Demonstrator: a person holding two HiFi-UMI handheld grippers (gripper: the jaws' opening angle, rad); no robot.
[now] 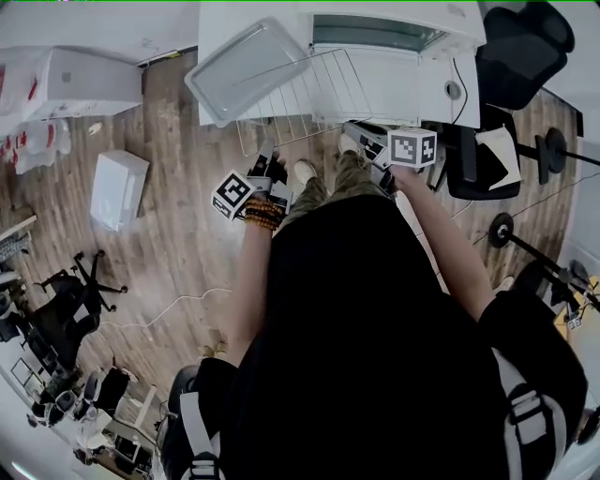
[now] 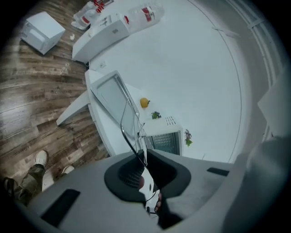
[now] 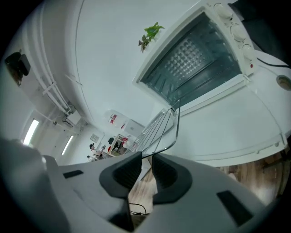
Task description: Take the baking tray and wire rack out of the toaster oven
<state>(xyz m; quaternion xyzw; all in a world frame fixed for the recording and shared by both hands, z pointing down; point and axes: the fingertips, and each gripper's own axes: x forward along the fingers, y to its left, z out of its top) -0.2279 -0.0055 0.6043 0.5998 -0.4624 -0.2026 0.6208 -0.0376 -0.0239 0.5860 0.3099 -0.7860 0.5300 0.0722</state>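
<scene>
We pinch the near edge of the wire rack (image 1: 302, 97) with the left gripper (image 1: 265, 161) and right gripper (image 1: 354, 133), outside the toaster oven (image 1: 394, 28); the baking tray (image 1: 246, 67) lies on the desk (image 1: 427, 94) beside it.

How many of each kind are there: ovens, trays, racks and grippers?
toaster oven: 1
baking tray: 1
wire rack: 1
grippers: 2, the left gripper and the right gripper
Total: 5

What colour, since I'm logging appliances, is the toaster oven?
The toaster oven is white; head view.
</scene>
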